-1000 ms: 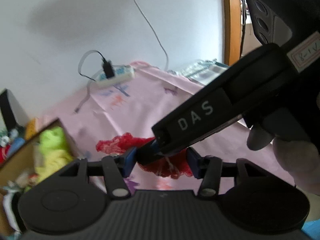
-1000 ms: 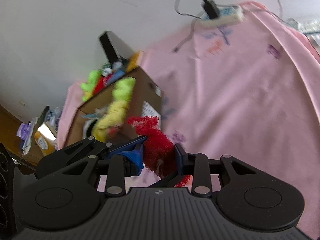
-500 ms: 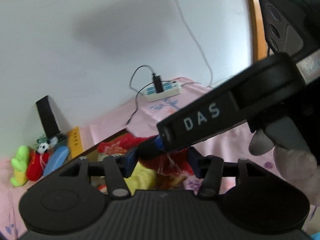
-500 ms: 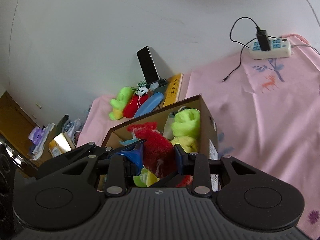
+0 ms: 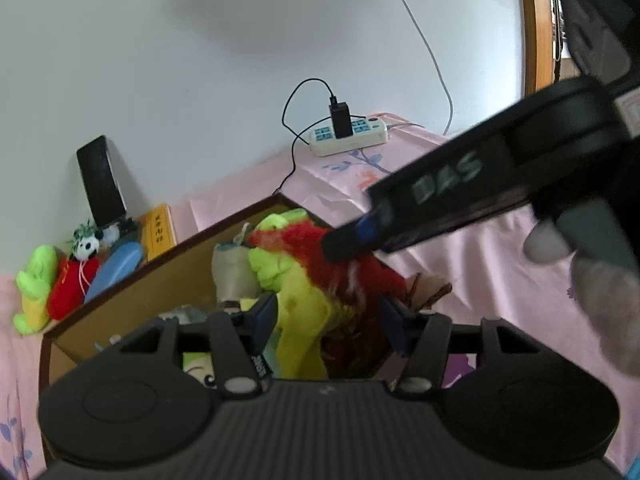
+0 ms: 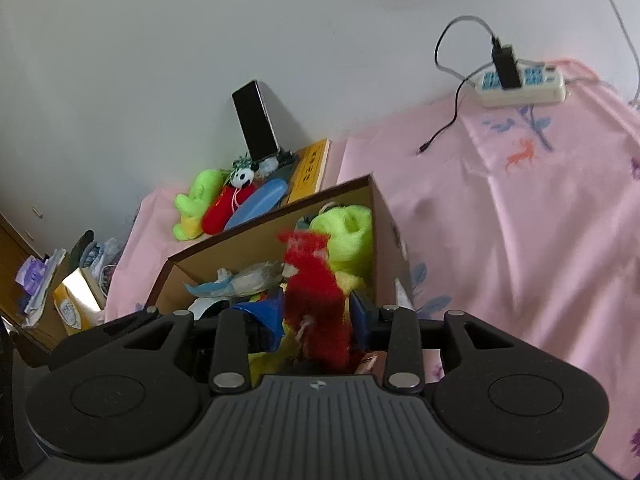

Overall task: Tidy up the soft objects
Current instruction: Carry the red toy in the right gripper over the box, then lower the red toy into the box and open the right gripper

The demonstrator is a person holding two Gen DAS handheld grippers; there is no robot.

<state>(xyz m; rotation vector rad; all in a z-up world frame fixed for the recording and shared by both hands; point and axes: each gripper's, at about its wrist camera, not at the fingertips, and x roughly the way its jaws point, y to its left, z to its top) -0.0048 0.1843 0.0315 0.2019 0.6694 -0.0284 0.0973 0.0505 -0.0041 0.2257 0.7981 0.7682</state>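
A red fluffy toy stands between the blue pads of my right gripper. The jaws are opening, and the fluff still touches both pads. It hangs over an open cardboard box that holds a yellow-green plush and other soft things. In the left wrist view the right gripper reaches in from the right, its tips on the red toy above the box. My left gripper is just in front of the box. Its jaws are opening and grip nothing; the yellow-green plush shows beyond them.
Behind the box lie a green plush, a red panda toy and a blue item, beside a black phone leaning on the wall. A white power strip sits at the back of the pink cloth. Clutter fills the far left.
Both grippers swung left from over the pink cloth to over the cardboard box, carrying the red toy along. The right jaws stand slightly wider, and the left jaws too.
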